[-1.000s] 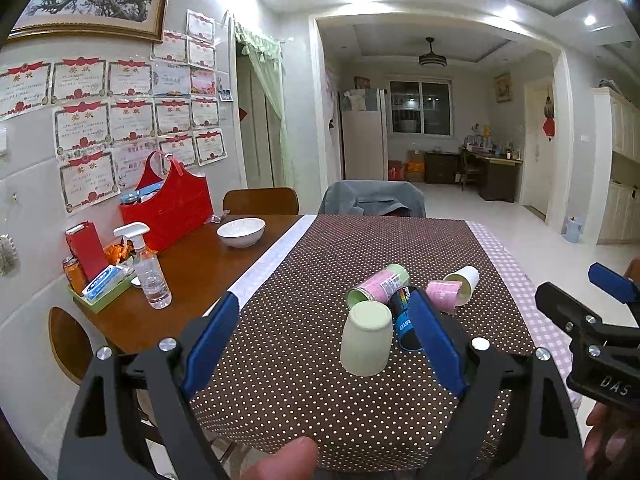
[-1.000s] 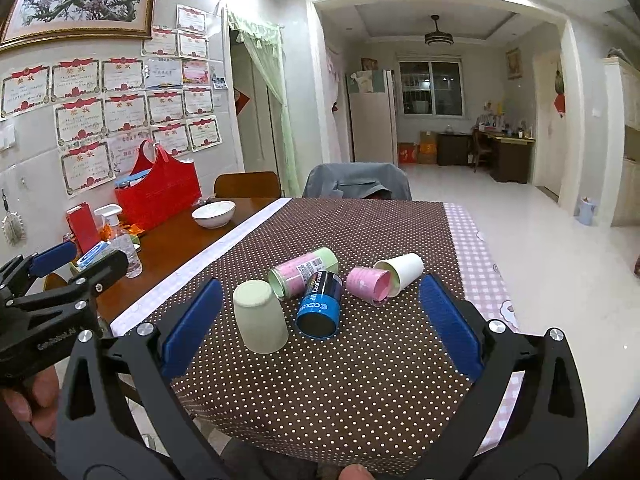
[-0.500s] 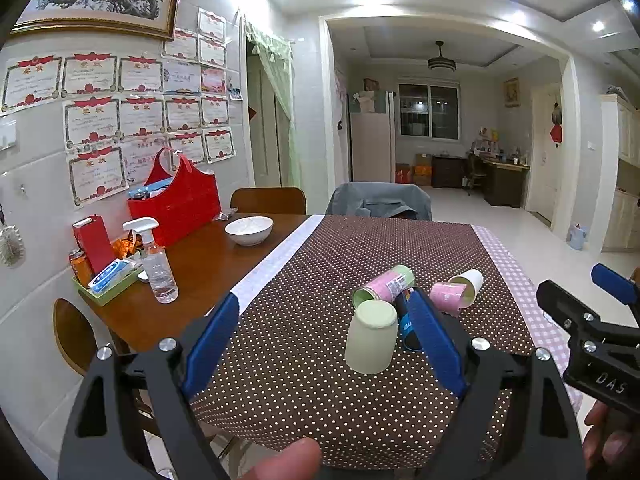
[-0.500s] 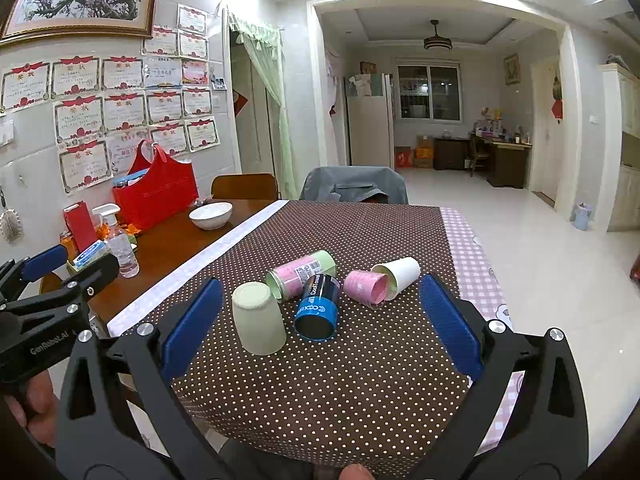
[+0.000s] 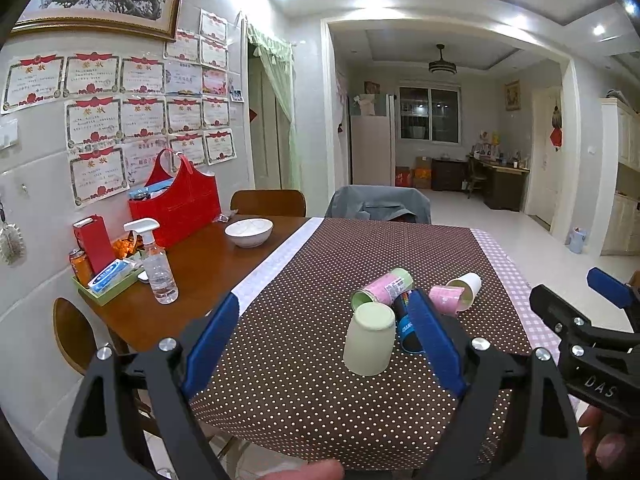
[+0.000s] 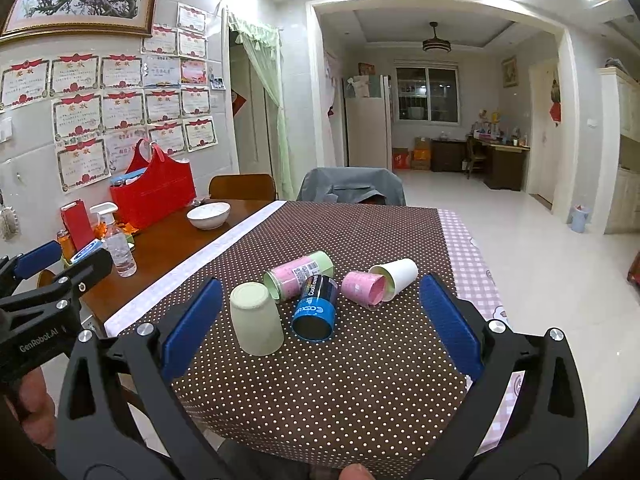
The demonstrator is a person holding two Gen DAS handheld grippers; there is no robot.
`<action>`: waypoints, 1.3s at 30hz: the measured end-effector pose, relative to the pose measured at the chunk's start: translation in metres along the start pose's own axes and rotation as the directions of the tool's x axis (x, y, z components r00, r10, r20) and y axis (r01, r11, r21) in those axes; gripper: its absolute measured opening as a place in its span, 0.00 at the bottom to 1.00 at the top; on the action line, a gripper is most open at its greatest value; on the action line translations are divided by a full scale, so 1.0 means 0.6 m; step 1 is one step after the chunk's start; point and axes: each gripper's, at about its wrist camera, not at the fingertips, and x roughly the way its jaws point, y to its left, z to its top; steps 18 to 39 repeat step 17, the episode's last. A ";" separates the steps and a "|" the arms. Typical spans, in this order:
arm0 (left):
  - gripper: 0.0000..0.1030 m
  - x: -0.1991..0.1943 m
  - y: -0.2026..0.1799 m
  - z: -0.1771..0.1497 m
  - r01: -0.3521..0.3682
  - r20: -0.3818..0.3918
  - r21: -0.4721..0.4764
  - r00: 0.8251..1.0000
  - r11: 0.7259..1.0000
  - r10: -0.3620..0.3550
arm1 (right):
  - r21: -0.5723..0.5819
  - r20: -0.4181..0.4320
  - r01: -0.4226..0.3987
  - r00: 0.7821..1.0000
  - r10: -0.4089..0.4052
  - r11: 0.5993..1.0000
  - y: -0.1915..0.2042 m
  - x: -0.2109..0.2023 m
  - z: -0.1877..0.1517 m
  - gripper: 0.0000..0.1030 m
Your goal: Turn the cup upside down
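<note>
A pale green cup [image 5: 370, 338] [image 6: 256, 322] stands upside down on the brown dotted tablecloth [image 5: 320, 360]. Behind it lie a pink-and-green cup [image 6: 298, 274], a blue-and-black cup [image 6: 316, 308], a pink cup [image 6: 364, 288] and a white cup [image 6: 396, 272], all on their sides. My left gripper [image 5: 324, 344] is open and empty, held back near the table's front edge. My right gripper [image 6: 320, 320] is open and empty, also held back from the cups.
On the bare wooden table at left stand a spray bottle [image 5: 158, 266], a white bowl [image 5: 249, 232], a red bag [image 5: 176, 204] and a green tray [image 5: 106, 282] of small items. Chairs [image 5: 378, 204] stand at the far end.
Both grippers have drawn back and risen slightly from the cups. The cups have not moved.
</note>
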 end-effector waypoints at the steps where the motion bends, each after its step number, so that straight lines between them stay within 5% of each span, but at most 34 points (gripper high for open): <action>1: 0.83 0.000 0.000 0.000 0.004 0.000 -0.001 1.000 1.000 -0.004 | 0.000 0.000 0.000 1.000 0.000 1.000 0.001 0.000 0.000 0.94; 39: 0.83 0.005 0.000 -0.002 0.002 -0.017 -0.003 1.000 1.000 -0.002 | 0.003 -0.010 -0.013 1.000 0.013 1.000 0.003 0.004 0.000 0.94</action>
